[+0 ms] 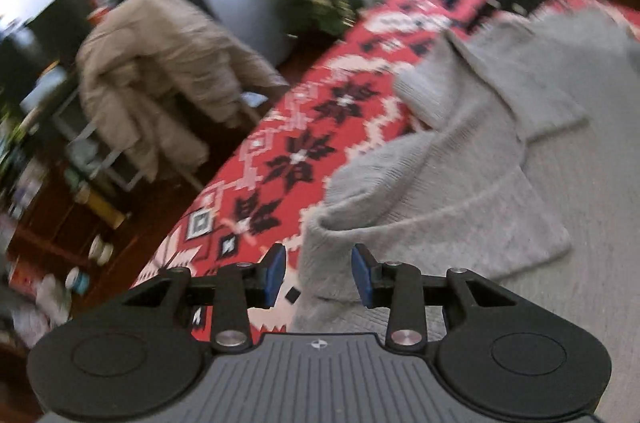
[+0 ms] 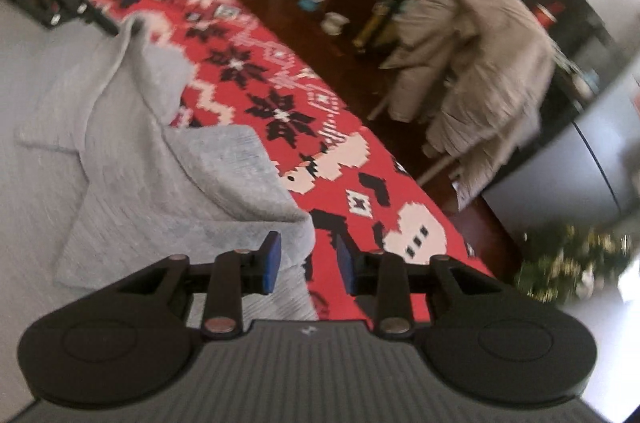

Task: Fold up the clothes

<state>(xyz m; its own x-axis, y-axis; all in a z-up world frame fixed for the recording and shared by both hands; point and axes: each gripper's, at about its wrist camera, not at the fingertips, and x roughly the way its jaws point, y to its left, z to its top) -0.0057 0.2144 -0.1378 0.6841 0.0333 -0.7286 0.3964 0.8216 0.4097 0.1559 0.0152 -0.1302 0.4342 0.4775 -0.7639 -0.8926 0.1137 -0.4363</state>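
Grey sweater (image 1: 460,183) lies on red patterned cloth (image 1: 304,127), part-folded, one flap already over the body.

L gripper (image 1: 319,277): jaws apart, nothing clamped; sweater edge lies just ahead, between the pads but not pinched.
R gripper (image 2: 308,263): jaws apart, empty; sweater corner (image 2: 296,223) sits under the left pad.

Step in hand (judged): regrip for next fold.
- Seat both grippers on matching corners of the near edge.
- Pinch knit only, not the cloth under it.
- Lift both sides level, carry over together, keep edge taut.
- Knit is soft & stretchy: pull slowly, avoid skew.

Views are blurred; fine contact can't be told.
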